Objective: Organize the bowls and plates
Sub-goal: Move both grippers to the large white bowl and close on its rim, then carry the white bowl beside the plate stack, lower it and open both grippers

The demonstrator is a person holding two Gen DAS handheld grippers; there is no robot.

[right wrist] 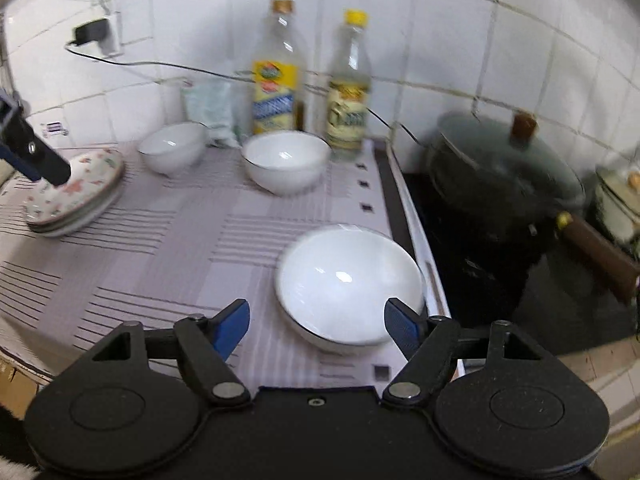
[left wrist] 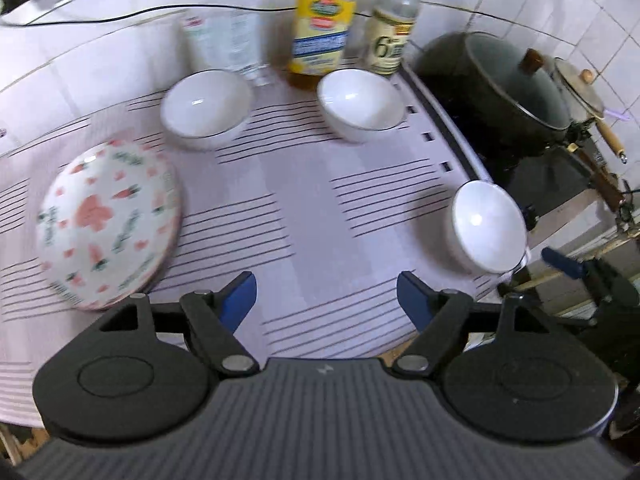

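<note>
Both the left gripper [left wrist: 326, 300] and the right gripper [right wrist: 316, 326] stand spread wide with nothing between their blue pads. Three white bowls [right wrist: 348, 286] sit apart on the striped cloth [right wrist: 160, 248], the nearest just beyond the right gripper, while the floral plates [right wrist: 76, 196] lie stacked at the cloth's left. Two bottles [right wrist: 276, 84] stand by the tiled wall [right wrist: 440, 40]; their labels are too blurred to read, save a large "6" on the clear bottle [left wrist: 390, 40].

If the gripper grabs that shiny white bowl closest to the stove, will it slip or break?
The glossy white bowl nearest the stove looks glazed and smooth, so the blue fingers might slip on it. It appears ceramic, so probably stiff but breakable if dropped. Its round sides narrow toward the bottom, so a push at the rim may tip it.
</note>
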